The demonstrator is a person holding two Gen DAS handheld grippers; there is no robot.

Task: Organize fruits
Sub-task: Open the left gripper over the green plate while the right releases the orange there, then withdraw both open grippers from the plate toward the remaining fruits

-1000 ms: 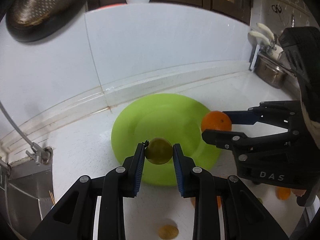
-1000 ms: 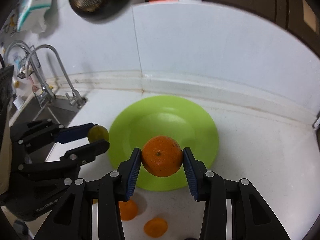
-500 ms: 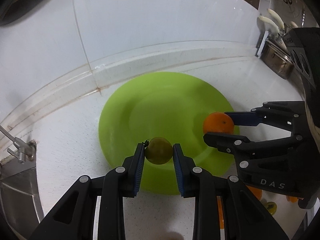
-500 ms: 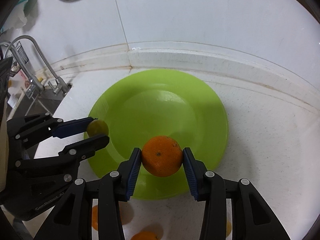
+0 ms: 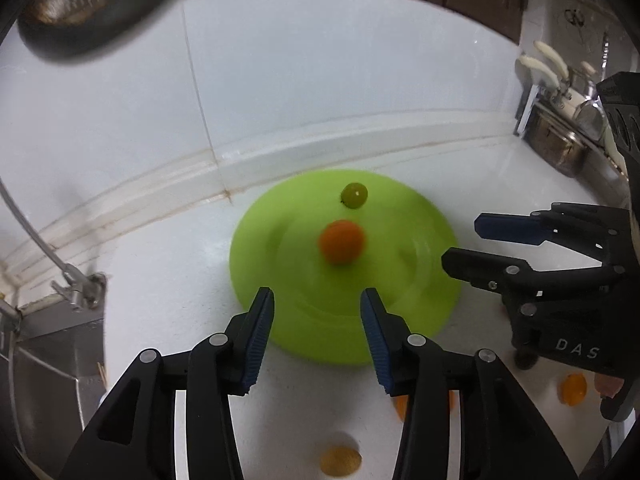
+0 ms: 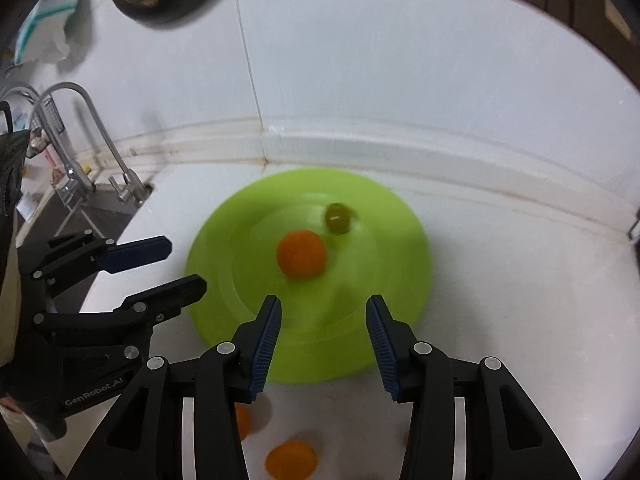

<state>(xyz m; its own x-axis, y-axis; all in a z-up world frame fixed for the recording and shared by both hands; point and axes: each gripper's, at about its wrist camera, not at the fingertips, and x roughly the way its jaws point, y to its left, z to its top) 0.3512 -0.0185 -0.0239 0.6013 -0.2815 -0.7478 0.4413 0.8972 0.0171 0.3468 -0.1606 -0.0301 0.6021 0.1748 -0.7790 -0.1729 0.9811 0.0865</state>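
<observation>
Two black claws, left (image 5: 317, 312) and right (image 6: 323, 320), hang spread wide and empty over one round, glossy green plate (image 6: 384, 296) holding one orange (image 6: 301, 254) and one smaller olive-green fruit (image 6: 337, 218) just behind it, apart, on a white counter (image 6: 520, 320).
</observation>
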